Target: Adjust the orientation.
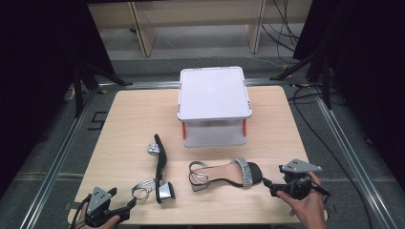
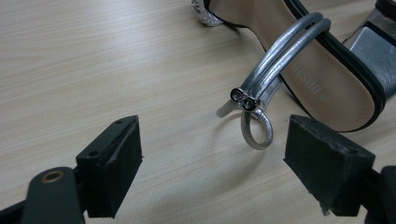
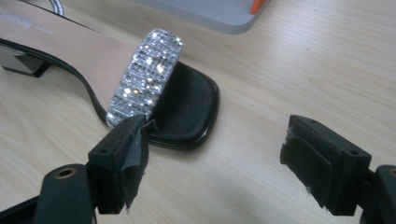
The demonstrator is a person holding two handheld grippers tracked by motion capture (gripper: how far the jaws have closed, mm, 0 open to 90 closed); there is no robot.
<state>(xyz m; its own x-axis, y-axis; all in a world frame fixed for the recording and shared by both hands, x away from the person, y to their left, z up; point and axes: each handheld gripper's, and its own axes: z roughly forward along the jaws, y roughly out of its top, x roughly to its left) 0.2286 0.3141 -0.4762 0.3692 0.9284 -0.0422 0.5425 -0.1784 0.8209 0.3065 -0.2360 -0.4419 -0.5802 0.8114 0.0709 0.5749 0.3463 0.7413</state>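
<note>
Two silver-strapped sandals lay on the wooden table (image 1: 124, 114) in front of a small two-tier white shelf (image 1: 215, 93). The left sandal (image 1: 161, 167) lay tipped on its side near the left gripper (image 1: 128, 206); the right sandal (image 1: 224, 174) sat flat on its sole, its toe pointing at the right gripper (image 1: 267, 186).

Both pairs of jaws stood wide with nothing between the pads. The likely step was taking hold of each shoe. To do it well, the right gripper (image 3: 215, 163) probably needed to shift toward its left-hand jaw so the black toe (image 3: 189, 107) sat squarely between the pads rather than beside one, then close on the firm sole edge, not the rhinestone band (image 3: 144, 74). The left gripper (image 2: 212, 158) should probably advance onto the doubled ankle strap (image 2: 280, 51) or the heel, avoiding the loose strap loop (image 2: 256, 128).

The gripper views revealed the buckle end, a printed insole and the frayed pad on the right gripper's jaw; the high view alone gave the shelf's tiers and how the shoes lay relative to it
</note>
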